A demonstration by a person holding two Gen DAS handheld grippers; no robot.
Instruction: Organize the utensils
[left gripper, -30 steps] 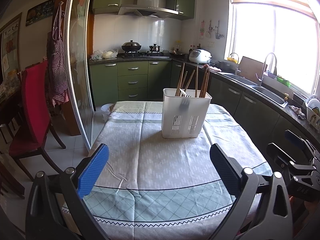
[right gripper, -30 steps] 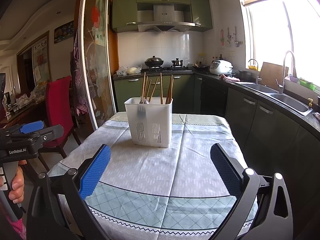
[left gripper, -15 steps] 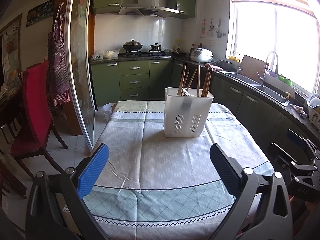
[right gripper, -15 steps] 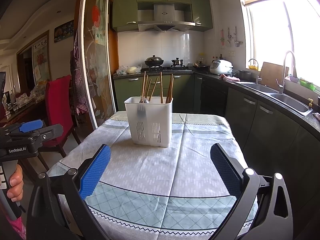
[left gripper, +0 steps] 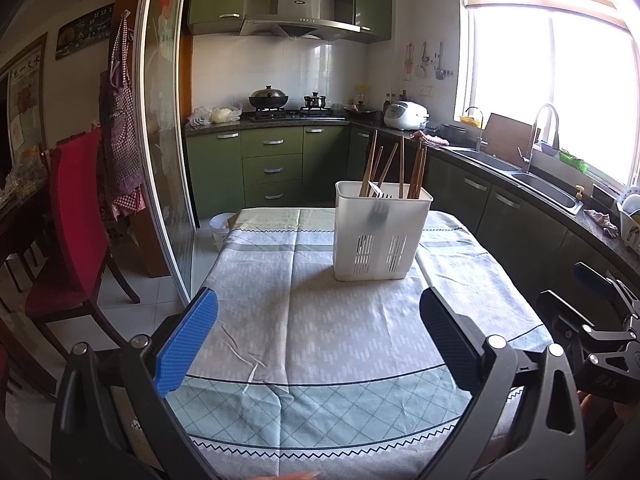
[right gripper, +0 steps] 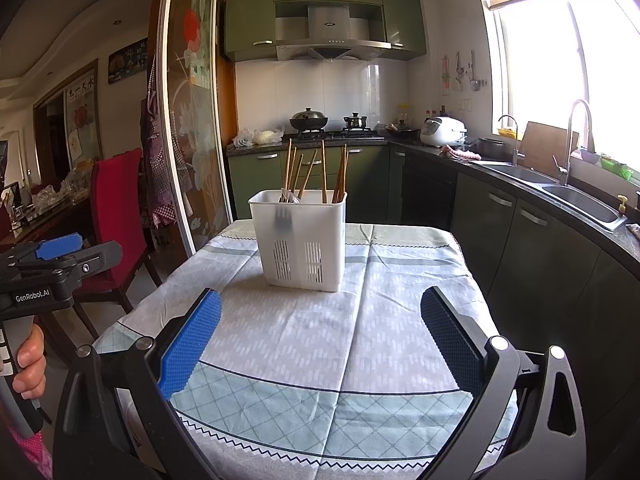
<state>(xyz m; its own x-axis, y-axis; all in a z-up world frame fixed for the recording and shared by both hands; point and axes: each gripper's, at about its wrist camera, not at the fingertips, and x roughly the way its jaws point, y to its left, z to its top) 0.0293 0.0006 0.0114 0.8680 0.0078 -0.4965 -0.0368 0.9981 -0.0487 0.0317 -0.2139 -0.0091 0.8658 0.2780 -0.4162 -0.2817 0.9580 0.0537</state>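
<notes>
Caddy point(left gripper: 382, 236) slightly further right than before, chopsticks point(left gripper: 400, 168) inside.

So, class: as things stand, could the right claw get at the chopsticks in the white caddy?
Probably yes. The right claw is open and empty, the cloth between it and the caddy is bare, and the chopsticks stick up above the rim.
</notes>
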